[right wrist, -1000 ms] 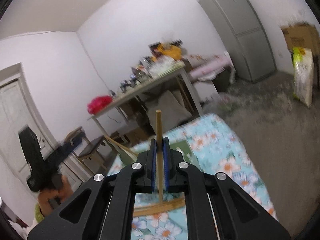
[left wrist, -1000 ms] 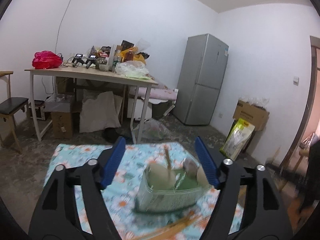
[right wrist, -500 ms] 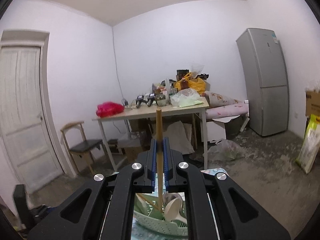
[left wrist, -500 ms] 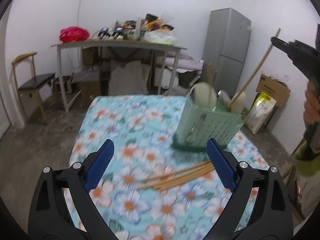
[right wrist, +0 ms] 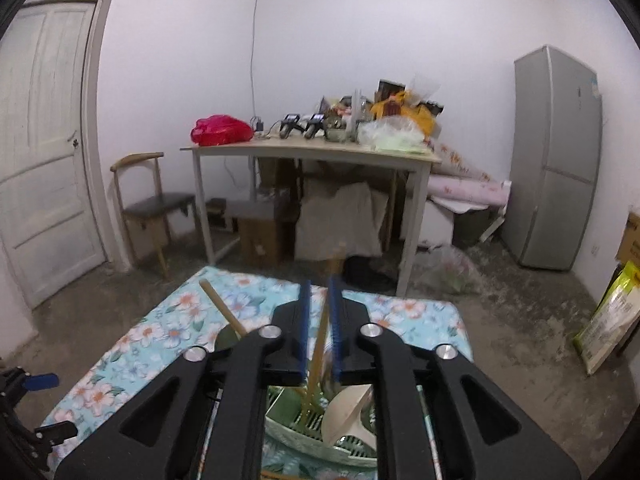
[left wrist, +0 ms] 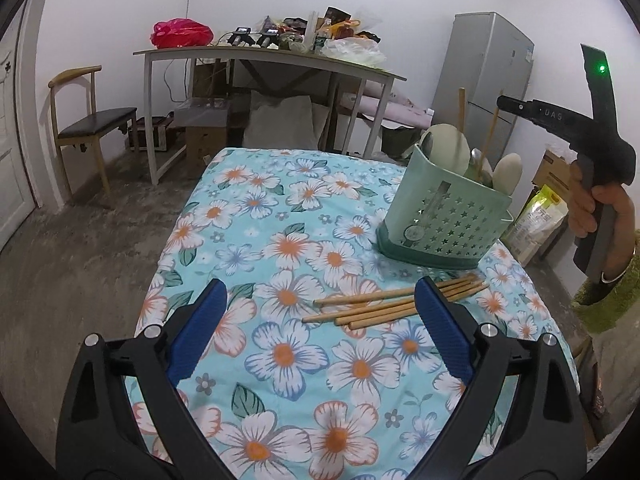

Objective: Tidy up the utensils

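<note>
A pale green perforated utensil caddy (left wrist: 444, 216) stands on the floral tablecloth (left wrist: 256, 216), holding white spoons and upright chopsticks. Several loose wooden chopsticks (left wrist: 384, 308) lie on the cloth in front of it. My left gripper (left wrist: 320, 292) hovers wide open just above their left ends, touching nothing. A hand holds my right gripper (left wrist: 516, 106) above the caddy. In the right wrist view my right gripper (right wrist: 318, 284) has its jaws opening, and one blurred chopstick (right wrist: 318, 344) stands loose between them, its lower end in the caddy (right wrist: 304, 436) beside a white spoon (right wrist: 348, 412).
Behind the cloth stands a cluttered table (left wrist: 260, 54) with boxes under it, a chair (left wrist: 92, 120) at the left and a grey fridge (left wrist: 488, 80) at the right. A yellow bag (left wrist: 540, 216) leans by the wall. The person's hand (left wrist: 600, 204) is at the right edge.
My left gripper has pulled back and sunk toward the loose chopsticks, opening wider. My right gripper swung over the caddy; its jaws, shut on a chopstick before, now stand apart.
</note>
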### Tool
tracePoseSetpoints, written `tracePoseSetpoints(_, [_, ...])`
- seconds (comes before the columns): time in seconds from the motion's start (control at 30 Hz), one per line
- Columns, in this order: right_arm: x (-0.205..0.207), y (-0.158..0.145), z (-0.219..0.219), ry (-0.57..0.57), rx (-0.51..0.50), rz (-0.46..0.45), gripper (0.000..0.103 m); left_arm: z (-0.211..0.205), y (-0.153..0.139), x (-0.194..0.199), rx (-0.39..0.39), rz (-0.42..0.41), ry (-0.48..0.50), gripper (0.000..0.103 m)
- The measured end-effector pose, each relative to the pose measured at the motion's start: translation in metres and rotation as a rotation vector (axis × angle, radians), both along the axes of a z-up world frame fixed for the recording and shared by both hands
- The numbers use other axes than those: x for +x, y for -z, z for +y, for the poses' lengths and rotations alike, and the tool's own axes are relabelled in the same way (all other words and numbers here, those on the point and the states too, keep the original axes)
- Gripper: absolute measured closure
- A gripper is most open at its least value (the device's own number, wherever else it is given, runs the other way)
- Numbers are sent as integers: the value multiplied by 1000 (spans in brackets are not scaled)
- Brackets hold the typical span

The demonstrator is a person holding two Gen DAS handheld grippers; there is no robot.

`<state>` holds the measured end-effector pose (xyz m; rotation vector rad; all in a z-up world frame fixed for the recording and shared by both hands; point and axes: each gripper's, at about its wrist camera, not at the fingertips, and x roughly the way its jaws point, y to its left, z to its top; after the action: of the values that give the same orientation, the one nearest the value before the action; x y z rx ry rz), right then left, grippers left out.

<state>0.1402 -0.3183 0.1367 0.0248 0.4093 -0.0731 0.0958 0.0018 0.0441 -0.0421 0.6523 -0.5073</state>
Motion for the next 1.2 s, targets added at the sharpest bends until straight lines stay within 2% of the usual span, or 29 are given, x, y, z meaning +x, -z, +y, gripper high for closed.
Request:
tracePoseSetpoints(0.03, [-3,-4,-4,0,23,-11,72,1,0,0,-3,-2,0,12])
tracePoseSetpoints(0.13, [-17,-18,-13,-5,53,-69,62,1,1,1,-2,-3,4,12])
tracePoseSetpoints(0.33, [-60,-45,-30,19,122,-168,54,1,2,5,-16,8,5,12])
tracePoseSetpoints(0.47, [-85,-41,-40,17,201,-171,49,-1,4,8,-10,10,19,12])
tracePoseSetpoints(0.53, [-95,-30,-42,10,241,-146,42,-5,6,8,4,10,33,12])
tracePoseSetpoints(0.63, [-104,2,-41,-12,323,-57,36,-11,8,11,19,14,62,12])
tracePoseSetpoints(0.8, [-101,66,-33,-6,437,123,36,-28,12,21,57,20,115,12])
tracePoseSetpoints(0.97, [-98,129,-28,-1,611,285,36,-48,20,35,110,46,148,14])
tracePoseSetpoints(1.03, [-94,149,-27,-14,692,341,36,-59,25,44,148,62,170,29])
tracePoseSetpoints(1.07, [-93,157,-25,-17,725,354,36,-65,28,50,162,72,181,32])
tracePoseSetpoints(1.13, [-89,172,-23,-30,790,383,37,-76,37,62,184,103,211,47])
tracePoseSetpoints(1.2, [-82,186,-21,-34,859,407,41,-88,47,77,200,139,236,55])
